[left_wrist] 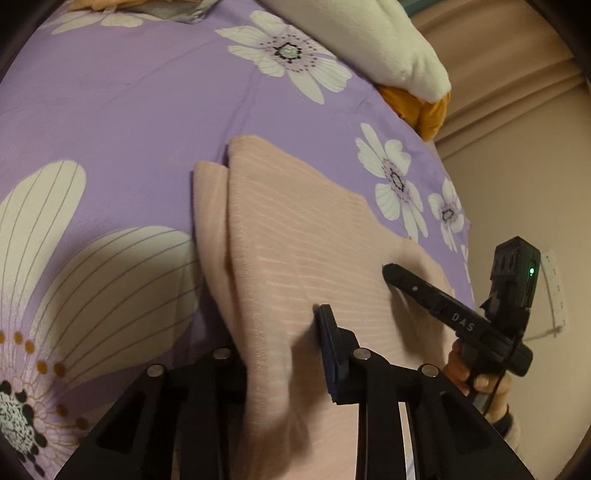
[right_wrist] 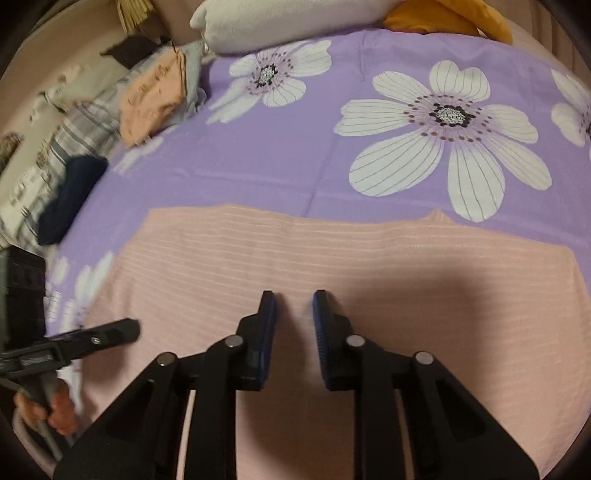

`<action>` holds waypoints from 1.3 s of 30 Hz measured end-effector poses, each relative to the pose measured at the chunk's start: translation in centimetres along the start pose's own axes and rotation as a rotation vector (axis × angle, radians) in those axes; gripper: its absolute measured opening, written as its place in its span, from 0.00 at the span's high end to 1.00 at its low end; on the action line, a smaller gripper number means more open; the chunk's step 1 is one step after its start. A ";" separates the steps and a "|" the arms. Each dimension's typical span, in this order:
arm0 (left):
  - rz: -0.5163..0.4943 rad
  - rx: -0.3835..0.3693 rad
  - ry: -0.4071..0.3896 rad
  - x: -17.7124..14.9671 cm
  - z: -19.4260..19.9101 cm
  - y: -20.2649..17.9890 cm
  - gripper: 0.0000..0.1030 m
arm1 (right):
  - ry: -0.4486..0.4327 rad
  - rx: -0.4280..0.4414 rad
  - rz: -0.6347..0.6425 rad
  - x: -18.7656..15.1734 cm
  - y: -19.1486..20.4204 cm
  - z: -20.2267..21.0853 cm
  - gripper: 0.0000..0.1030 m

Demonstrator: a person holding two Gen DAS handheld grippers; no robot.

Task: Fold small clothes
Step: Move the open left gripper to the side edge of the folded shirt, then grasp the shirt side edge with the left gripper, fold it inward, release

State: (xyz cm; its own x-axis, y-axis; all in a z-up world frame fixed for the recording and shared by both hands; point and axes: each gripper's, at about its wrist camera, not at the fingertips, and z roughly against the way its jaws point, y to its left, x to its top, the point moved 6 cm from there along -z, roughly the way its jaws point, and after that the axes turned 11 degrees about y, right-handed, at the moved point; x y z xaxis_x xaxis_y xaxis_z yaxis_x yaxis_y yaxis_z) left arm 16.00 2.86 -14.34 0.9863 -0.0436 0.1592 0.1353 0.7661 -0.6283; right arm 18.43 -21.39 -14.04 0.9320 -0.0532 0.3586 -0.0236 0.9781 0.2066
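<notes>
A pale pink ribbed garment (left_wrist: 295, 236) lies on the purple flowered bedsheet (left_wrist: 129, 103), with a fold of it raised. My left gripper (left_wrist: 284, 332) has that fold between its fingers; the left finger is hidden under the cloth and the right fingertip (left_wrist: 327, 325) shows. The right gripper (left_wrist: 391, 271) rests on the garment's right side in this view. In the right wrist view the garment (right_wrist: 369, 251) spreads wide, and my right gripper (right_wrist: 293, 306) hovers over it, slightly open and empty. The left gripper (right_wrist: 129, 328) shows at the left edge.
A white pillow (right_wrist: 277, 22) and an orange cloth (right_wrist: 443, 18) lie at the bed's far end. Folded clothes (right_wrist: 151, 96), striped fabric (right_wrist: 85, 125) and a dark blue item (right_wrist: 70, 199) sit at the left. A beige wall (left_wrist: 517, 147) borders the bed.
</notes>
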 end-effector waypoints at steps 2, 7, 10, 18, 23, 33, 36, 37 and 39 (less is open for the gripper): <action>-0.002 0.014 0.000 0.0 0.0 -0.2 0.77 | 0.006 -0.030 0.022 0.1 0.1 -0.1 0.81; -0.014 0.045 0.001 -0.1 0.1 -0.7 0.79 | 0.004 -0.033 0.039 -1.3 0.8 1.7 0.82; -0.010 0.053 0.000 0.0 0.2 -0.7 0.79 | 0.004 -0.041 0.090 -3.5 2.0 2.8 0.82; -0.032 0.121 -0.013 -0.2 0.6 -1.5 0.83 | 0.039 -0.010 0.169 -10.5 4.2 4.4 0.82; -0.052 0.147 -0.026 -0.4 1.2 -2.4 0.84 | 0.092 0.004 0.196 -13.5 4.9 3.4 0.82; -0.145 0.218 -0.059 -1.3 2.5 -6.3 0.91 | 0.078 0.083 0.151 -14.9 4.7 5.0 0.79; -0.183 0.231 -0.067 -1.6 2.7 -8.0 0.93 | 0.031 0.115 0.114 -14.7 4.2 6.2 0.79; -0.198 0.233 -0.069 -1.7 2.6 -8.6 0.93 | 0.013 0.128 0.096 -14.5 4.0 6.6 0.79; -0.219 0.230 -0.065 -1.9 2.4 -9.7 0.93 | -0.010 0.152 0.053 -14.0 3.2 7.1 0.79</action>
State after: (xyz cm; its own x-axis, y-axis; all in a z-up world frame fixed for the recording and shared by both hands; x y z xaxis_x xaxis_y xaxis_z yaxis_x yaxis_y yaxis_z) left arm 12.58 -2.97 -6.67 0.9268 -0.1881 0.3251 0.3116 0.8683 -0.3859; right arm 2.75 -18.97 -11.94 0.9245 -0.0054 0.3812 -0.1275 0.9380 0.3224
